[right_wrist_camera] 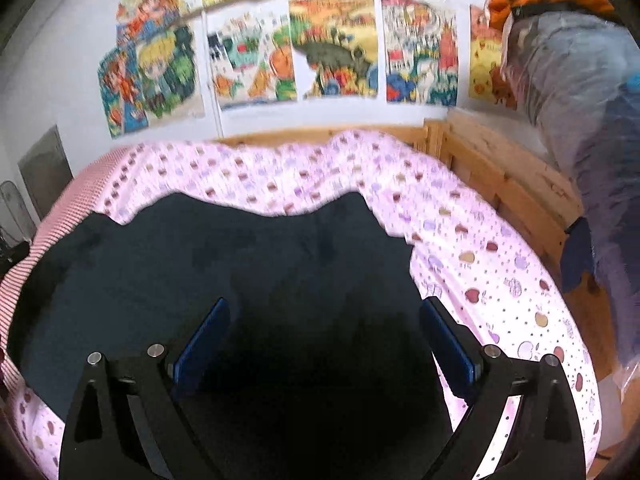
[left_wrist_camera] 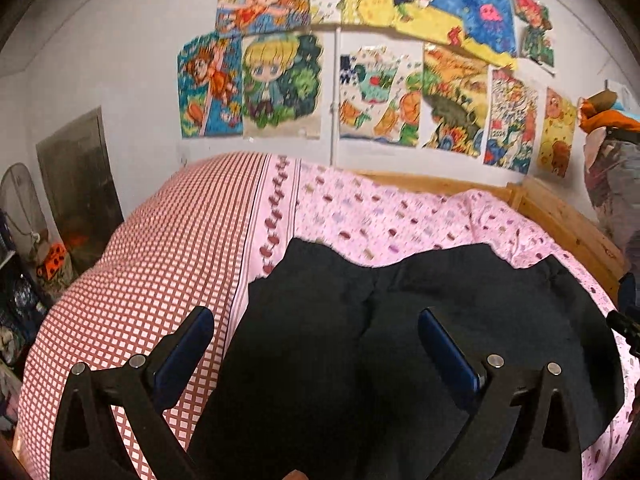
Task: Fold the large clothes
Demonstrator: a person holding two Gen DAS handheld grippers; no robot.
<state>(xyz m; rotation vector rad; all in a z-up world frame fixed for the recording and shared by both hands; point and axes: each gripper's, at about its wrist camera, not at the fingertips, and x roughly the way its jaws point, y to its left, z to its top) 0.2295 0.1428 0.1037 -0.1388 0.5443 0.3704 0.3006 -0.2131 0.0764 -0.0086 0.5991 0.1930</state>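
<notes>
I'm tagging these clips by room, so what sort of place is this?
Most likely a child's bedroom: a wooden-framed bed with a pink patterned bedsheet, colourful drawings on the wall, and a dark garment on the bed.

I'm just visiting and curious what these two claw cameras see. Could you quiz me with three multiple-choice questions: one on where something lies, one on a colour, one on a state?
1. Where does the dark garment lie?
A. on the pink bedspread
B. on the floor
C. hung on the wall

2. What colour are the claw pads?
A. red
B. blue
C. white

3. How do both claws stand?
A. shut on the garment
B. one open, one shut
C. both open, holding nothing

Answers:
1 A, pink print shows around it.
2 B, blue inner faces.
3 C, left claw and right claw are spread wide above the cloth.
</notes>
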